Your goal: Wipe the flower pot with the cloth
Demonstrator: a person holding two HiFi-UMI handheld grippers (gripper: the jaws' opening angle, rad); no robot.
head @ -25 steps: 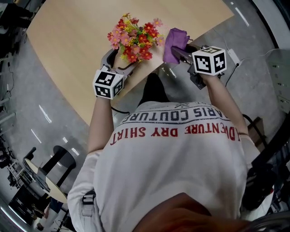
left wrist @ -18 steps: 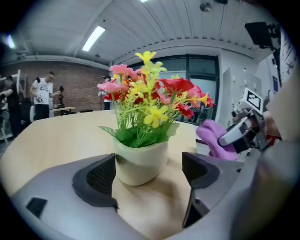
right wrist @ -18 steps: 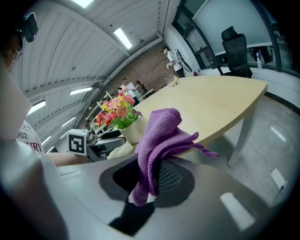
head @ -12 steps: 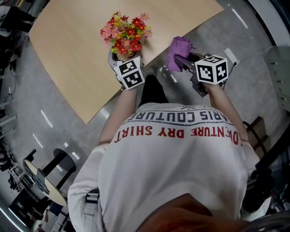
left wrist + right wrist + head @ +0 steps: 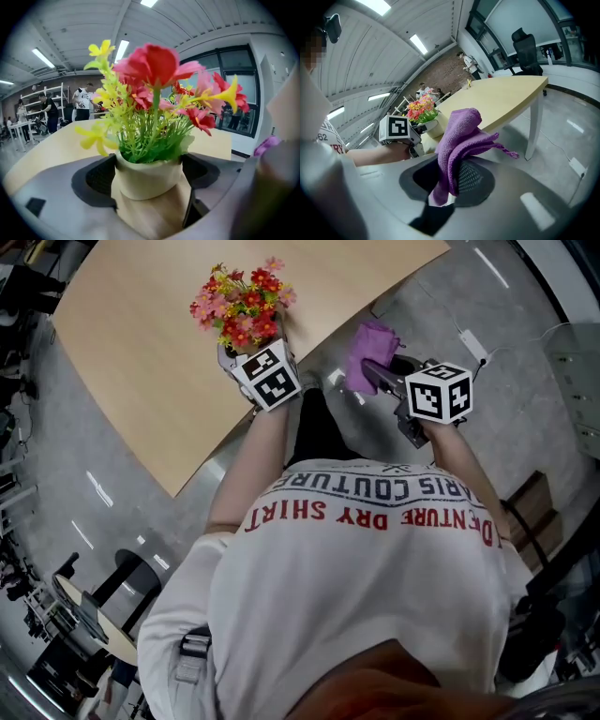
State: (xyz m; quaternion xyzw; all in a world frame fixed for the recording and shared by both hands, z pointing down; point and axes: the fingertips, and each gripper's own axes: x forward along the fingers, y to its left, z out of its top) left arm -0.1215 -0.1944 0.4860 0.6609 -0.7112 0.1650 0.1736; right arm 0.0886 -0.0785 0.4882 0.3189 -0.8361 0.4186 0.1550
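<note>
Clamps the flower pot (image 5: 149, 179) in the left hand-held gripper (image 5: 239, 352) over the worktop (image 5: 141, 343), pinches the cloth (image 5: 461, 133) in the right hand-held gripper (image 5: 450, 180), apart, wiping seemingly yet to start.

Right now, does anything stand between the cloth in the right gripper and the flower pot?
Nothing visible: open air separates the cloth, clamped in the right gripper, from the flower pot. The left gripper clasps the pot's flanks.

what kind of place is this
Probably an open office or lab workspace: a long wooden table, a black office chair by big windows, and strip lights overhead.
</note>
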